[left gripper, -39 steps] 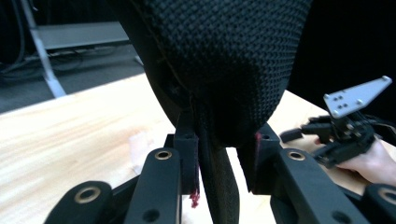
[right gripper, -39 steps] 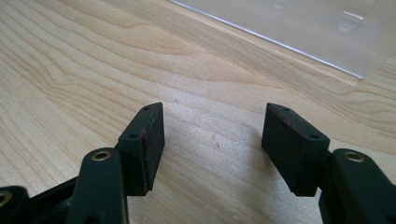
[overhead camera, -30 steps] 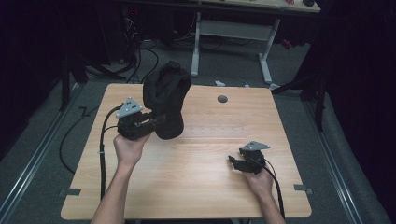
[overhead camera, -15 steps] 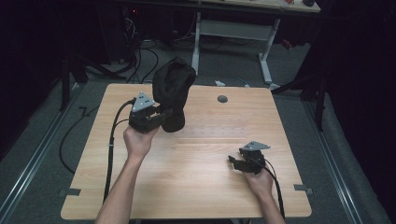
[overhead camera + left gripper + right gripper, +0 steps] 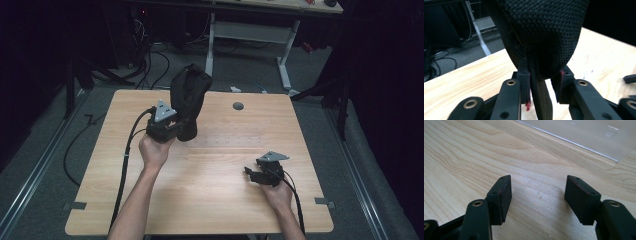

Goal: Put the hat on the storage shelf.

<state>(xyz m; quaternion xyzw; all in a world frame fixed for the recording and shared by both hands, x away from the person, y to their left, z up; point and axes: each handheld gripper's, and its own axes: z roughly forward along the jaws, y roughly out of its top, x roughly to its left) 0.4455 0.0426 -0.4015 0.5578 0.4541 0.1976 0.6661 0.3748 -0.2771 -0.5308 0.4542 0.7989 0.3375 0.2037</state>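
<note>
A black mesh shoe (image 5: pixel 189 97) stands on end over the far left part of the wooden table (image 5: pixel 225 200), its lower end close to the tabletop. My left gripper (image 5: pixel 182 127) is shut on that lower end. In the left gripper view the pads pinch the shoe (image 5: pixel 544 30) from both sides, with the left gripper (image 5: pixel 544 82) just above the wood. My right gripper (image 5: pixel 250 174) rests near the front right of the table. Its jaws stand open and nothing is between them in the right gripper view (image 5: pixel 539 192).
A round cable hole (image 5: pixel 238 106) sits near the table's far edge. A pale glossy sheet (image 5: pixel 599 135) lies on the wood beyond the right jaws. Behind the table stand a white desk frame (image 5: pixel 250 30) and floor cables (image 5: pixel 150 55).
My left hand has carried the shoe a little right and down toward the tabletop. The right hand has kept still.
</note>
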